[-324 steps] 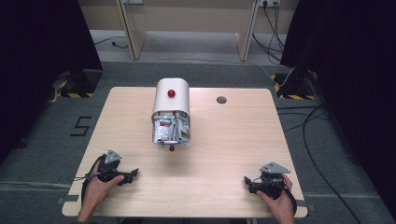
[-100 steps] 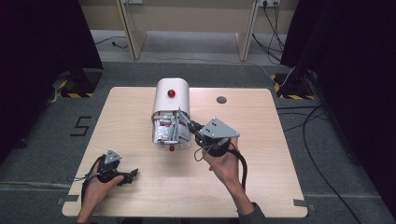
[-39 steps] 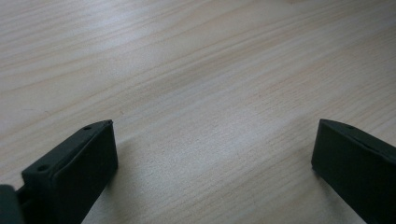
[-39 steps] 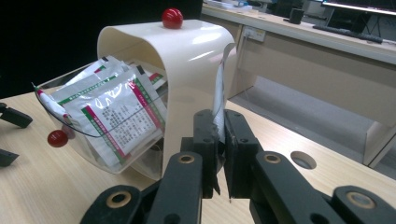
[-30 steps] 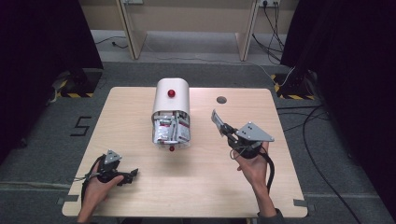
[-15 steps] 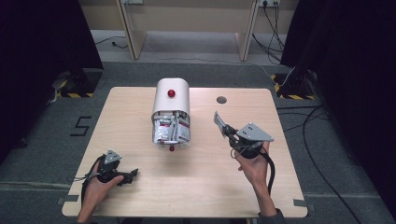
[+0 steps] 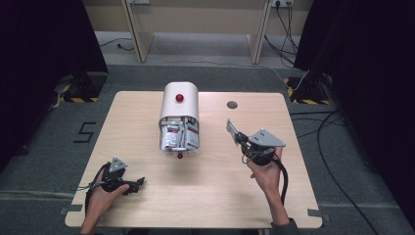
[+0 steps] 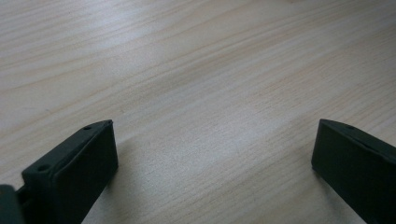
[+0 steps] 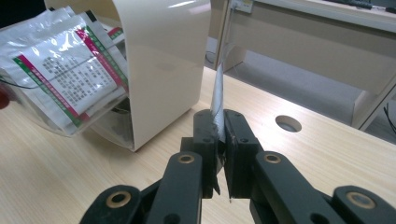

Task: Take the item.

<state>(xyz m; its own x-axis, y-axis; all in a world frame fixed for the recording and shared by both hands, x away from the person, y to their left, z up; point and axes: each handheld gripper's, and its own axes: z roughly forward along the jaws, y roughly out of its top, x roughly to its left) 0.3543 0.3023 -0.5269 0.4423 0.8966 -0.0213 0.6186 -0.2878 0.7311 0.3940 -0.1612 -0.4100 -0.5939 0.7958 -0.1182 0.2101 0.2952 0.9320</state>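
A white dispenser box (image 7: 179,105) with a red knob lies mid-table, its open front packed with silver sachets (image 7: 179,135). My right gripper (image 7: 239,138) is to its right, a little above the table, shut on one silver sachet (image 7: 231,129). In the right gripper view that sachet (image 9: 218,88) stands edge-on, pinched between the pads of my right gripper (image 9: 219,137), with the dispenser (image 9: 161,60) and its sachets (image 9: 65,70) at left. My left gripper (image 7: 139,182) rests near the front left edge, open. The left gripper view has its two jaws wide apart over bare wood.
The table (image 7: 147,210) has a round cable hole (image 7: 232,104) at its back right. Dark curtains stand at both sides, and cables lie on the floor at right. Free tabletop lies in front of the dispenser and between the two hands.
My right gripper with the sachet has barely shifted over the last second. Earlier it was at the dispenser's mouth and drew away to the right. The left hand has stayed put.
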